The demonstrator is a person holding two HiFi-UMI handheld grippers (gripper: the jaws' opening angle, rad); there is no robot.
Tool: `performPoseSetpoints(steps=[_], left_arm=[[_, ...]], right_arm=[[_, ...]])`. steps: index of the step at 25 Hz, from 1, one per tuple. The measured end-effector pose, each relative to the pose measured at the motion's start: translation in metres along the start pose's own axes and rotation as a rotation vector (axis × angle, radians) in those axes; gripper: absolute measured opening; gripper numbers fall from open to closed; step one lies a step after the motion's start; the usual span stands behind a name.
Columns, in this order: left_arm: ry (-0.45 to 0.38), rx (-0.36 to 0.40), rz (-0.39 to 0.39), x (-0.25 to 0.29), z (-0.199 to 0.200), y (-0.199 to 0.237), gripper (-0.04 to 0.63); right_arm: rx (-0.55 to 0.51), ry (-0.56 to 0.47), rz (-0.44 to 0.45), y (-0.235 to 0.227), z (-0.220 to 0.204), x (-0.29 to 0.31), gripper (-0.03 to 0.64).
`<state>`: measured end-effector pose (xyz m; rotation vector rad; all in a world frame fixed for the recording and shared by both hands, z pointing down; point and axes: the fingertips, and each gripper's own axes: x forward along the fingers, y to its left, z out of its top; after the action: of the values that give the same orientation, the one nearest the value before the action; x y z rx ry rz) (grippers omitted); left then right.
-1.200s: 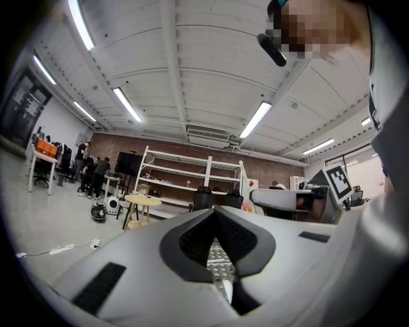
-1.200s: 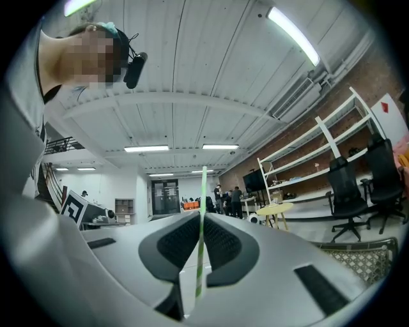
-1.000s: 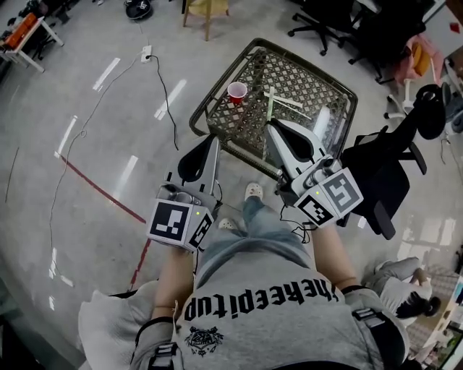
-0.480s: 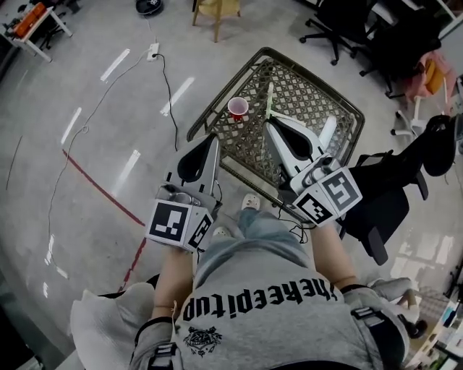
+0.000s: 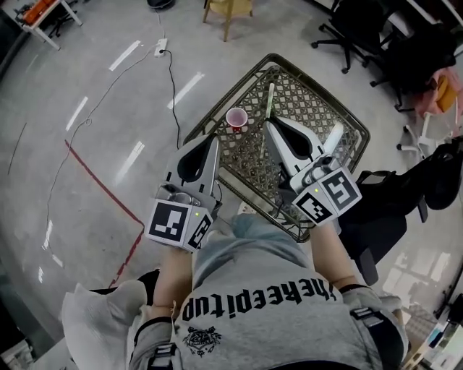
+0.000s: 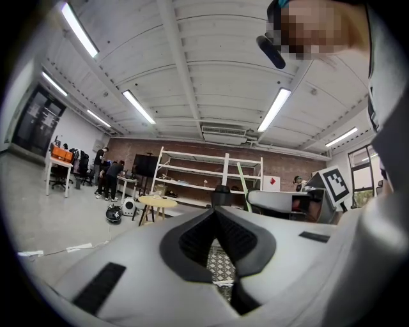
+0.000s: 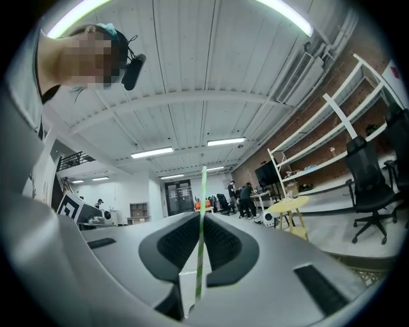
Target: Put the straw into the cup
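A small red cup (image 5: 236,118) stands upright on the near left part of a dark wire-mesh table (image 5: 318,101). My right gripper (image 5: 272,124) hangs over the table to the right of the cup and is shut on a thin green straw (image 5: 269,100) that points away from me. In the right gripper view the straw (image 7: 200,223) stands clamped between the closed pads of that gripper (image 7: 199,214). My left gripper (image 5: 213,139) is shut and holds nothing, at the table's near left edge just short of the cup. From the left gripper view (image 6: 216,212) the straw (image 6: 241,185) shows at the right.
A white object (image 5: 333,136) lies on the mesh to the right of my right gripper. Black office chairs (image 5: 362,29) stand beyond the table, with another (image 5: 391,209) at its right. A wooden stool (image 5: 228,11), a power strip with cable (image 5: 160,47) and a red floor line (image 5: 101,181) lie to the left.
The table and cup have come closer to me, so both grippers now reach over its near edge. The straw stays clamped in the right gripper.
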<state>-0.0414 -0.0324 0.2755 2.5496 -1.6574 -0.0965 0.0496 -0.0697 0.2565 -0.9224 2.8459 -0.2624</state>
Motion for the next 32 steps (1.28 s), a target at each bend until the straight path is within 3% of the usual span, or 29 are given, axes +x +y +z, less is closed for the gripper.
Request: performPoseSetpoints(steps=[15,21,32], left_arm=[[0.019,0.017,0.037,0.035,-0.006,-0.016,0.032],[0.037,0.013,0.022,0.044,-0.005,-0.011,0.032],[0.066,-0.006,-0.070,0.067,-0.005,0.016,0.032]], right_arm=[[0.068,-0.022,0.049,-0.038,-0.008,0.002,0.046],[0.074,-0.019,0.016,-0.049,-0.006,0.005,0.046],[0.066,-0.008,-0.081,-0.061,-0.010,0.031,0.046]])
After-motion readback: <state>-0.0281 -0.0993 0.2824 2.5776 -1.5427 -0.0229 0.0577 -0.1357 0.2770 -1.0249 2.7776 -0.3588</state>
